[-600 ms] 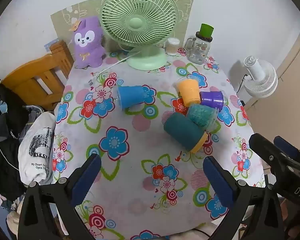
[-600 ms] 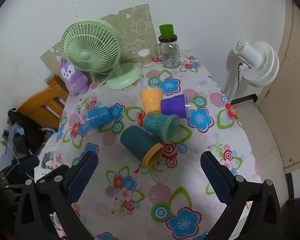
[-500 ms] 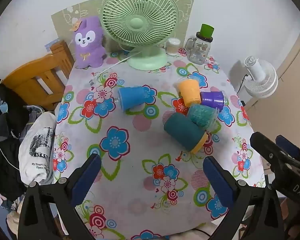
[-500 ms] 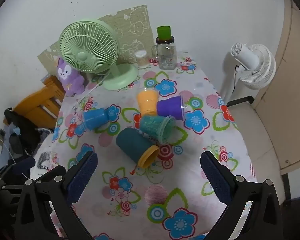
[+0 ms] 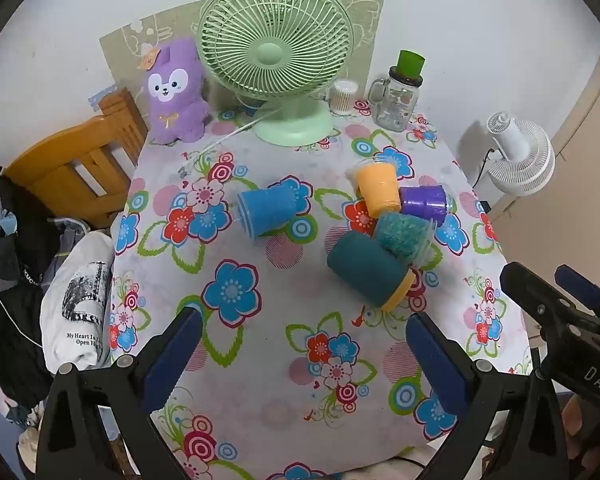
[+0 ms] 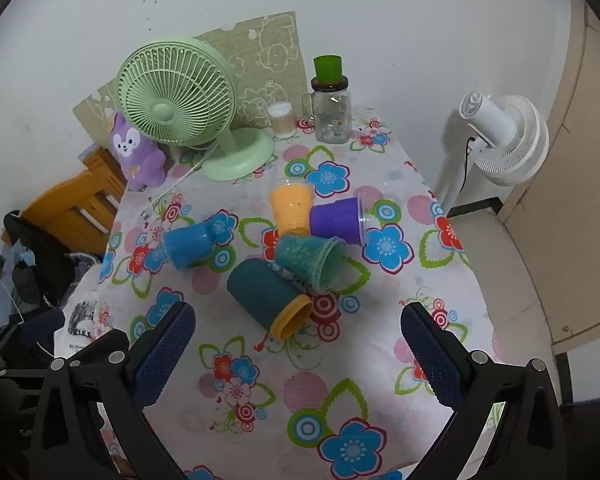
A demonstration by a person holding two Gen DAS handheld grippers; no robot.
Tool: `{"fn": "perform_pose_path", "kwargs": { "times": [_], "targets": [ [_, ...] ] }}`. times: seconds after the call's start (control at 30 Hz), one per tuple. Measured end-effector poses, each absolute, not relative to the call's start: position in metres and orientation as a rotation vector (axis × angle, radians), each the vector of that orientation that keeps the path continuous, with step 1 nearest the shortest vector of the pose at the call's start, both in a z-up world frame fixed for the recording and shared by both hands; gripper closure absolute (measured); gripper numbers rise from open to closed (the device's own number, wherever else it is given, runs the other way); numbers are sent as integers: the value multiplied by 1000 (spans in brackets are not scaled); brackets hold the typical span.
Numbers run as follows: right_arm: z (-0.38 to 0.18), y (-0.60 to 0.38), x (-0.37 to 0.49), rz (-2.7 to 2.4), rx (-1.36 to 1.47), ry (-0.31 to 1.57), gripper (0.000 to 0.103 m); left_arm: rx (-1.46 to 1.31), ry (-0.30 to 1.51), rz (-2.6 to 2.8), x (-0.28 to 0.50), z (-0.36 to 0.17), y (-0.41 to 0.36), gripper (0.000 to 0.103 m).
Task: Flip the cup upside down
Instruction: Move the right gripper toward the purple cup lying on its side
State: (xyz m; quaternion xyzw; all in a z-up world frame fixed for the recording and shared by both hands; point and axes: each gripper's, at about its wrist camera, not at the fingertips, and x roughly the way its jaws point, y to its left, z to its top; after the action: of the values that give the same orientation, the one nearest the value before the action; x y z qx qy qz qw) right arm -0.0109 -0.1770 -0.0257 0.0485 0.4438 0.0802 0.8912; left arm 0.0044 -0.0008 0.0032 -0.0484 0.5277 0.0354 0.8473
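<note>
Several cups lie on their sides on the floral tablecloth [image 5: 260, 320]. A blue cup [image 5: 266, 211] lies alone at centre; it also shows in the right wrist view [image 6: 186, 243]. To the right cluster an orange cup [image 5: 378, 188], a purple cup [image 5: 424, 202], a teal textured cup [image 5: 402, 236] and a dark teal cup with a yellow rim [image 5: 370, 272]. The cluster shows in the right wrist view, with the dark teal cup [image 6: 266, 296] nearest. My left gripper [image 5: 300, 336] is open and empty above the near table. My right gripper [image 6: 298, 336] is open and empty, short of the dark teal cup.
A green desk fan [image 5: 276, 52], a purple plush toy [image 5: 176, 92], a glass jar with a green lid [image 5: 400, 96] and a small white container [image 5: 342, 96] stand at the far edge. A wooden chair [image 5: 76, 164] with clothes is left. A white floor fan [image 6: 500, 136] is right.
Both views have shifted only slightly. The right gripper has drifted a little; the cups have not moved. Both grippers stay open.
</note>
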Motion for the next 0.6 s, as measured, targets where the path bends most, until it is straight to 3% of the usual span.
{"fn": "perform_pose_path", "kwargs": {
  "times": [0.6],
  "targets": [
    [-25, -170, -8, 179, 73, 923, 0, -92, 1119, 86, 4, 6, 4, 0]
  ]
}}
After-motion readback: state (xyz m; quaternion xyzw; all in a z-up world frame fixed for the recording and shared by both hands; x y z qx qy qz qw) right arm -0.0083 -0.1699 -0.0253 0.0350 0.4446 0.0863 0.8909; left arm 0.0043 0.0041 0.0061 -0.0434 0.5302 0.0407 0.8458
